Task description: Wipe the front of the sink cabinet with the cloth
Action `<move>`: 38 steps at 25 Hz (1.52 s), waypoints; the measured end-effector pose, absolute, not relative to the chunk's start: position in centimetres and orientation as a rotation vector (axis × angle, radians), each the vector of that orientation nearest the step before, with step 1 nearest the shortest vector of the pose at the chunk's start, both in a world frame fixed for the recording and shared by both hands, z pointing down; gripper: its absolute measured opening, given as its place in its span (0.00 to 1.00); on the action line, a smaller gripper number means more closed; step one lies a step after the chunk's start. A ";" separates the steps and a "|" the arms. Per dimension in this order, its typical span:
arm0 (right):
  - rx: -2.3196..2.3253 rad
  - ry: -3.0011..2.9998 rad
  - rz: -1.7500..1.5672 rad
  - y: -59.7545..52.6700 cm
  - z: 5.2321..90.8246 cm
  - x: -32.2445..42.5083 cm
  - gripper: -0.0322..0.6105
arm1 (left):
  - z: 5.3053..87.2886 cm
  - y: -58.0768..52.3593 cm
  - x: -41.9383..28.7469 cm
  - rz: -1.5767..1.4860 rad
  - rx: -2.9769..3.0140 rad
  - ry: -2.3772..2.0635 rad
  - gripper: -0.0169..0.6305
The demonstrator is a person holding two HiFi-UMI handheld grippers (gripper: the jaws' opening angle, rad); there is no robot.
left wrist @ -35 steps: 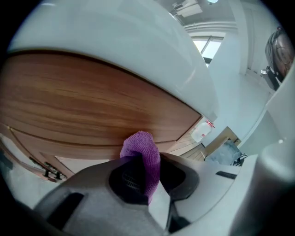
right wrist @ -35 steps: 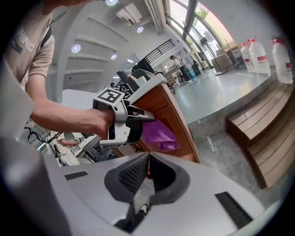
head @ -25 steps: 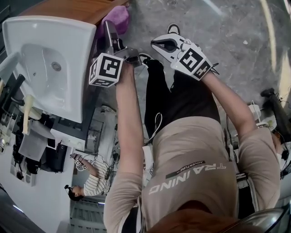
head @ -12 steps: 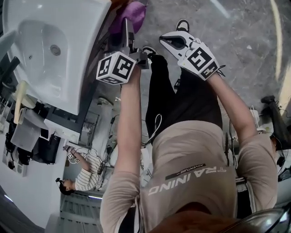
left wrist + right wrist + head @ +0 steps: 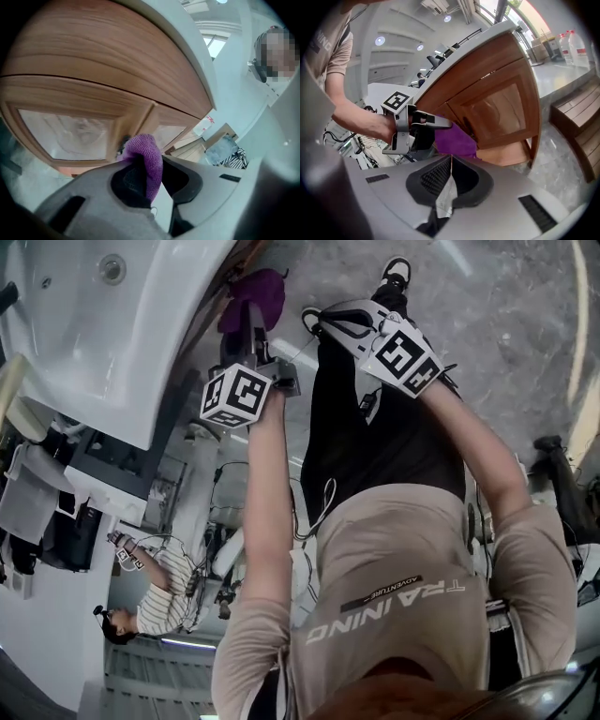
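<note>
My head camera faces steeply down from above, with the sink (image 5: 141, 324) in its upper left corner and the floor (image 5: 506, 296) along its top edge. The camera on my left gripper (image 5: 251, 324) sits just behind the jaws. It tilts upward, very near the sink cabinet (image 5: 108, 84), whose wooden front fills most of that view. The camera on my right gripper (image 5: 319, 324) looks along its own jaws from farther back and off to one side, toward the same front. Both gripper views share that front and the cloth (image 5: 147, 154). The head view and the right gripper view both take in my left gripper.
</note>
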State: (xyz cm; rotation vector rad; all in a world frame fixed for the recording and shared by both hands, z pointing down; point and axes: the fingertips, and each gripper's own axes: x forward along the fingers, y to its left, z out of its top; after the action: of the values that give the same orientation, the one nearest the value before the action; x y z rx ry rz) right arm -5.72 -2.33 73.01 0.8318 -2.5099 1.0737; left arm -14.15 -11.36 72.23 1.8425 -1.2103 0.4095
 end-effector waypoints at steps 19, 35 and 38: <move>0.738 -2.454 1.045 4.0 74.4 -20.2 0.07 | 76.3 -5.0 -41.7 0.350 1.542 -1.523 0.09; 0.788 -2.449 0.995 4.1 74.0 -16.9 0.07 | 76.2 -9.3 -35.5 0.433 1.687 -1.447 0.09; 0.798 -2.454 1.028 3.8 74.1 -16.2 0.07 | 76.4 -10.0 -34.2 0.416 1.658 -1.439 0.09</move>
State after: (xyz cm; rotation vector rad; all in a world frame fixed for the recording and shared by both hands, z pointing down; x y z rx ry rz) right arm -16.25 3.75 74.14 0.7980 -2.4538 1.0285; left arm -34.20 -10.02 76.38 1.6581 -1.4387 0.4158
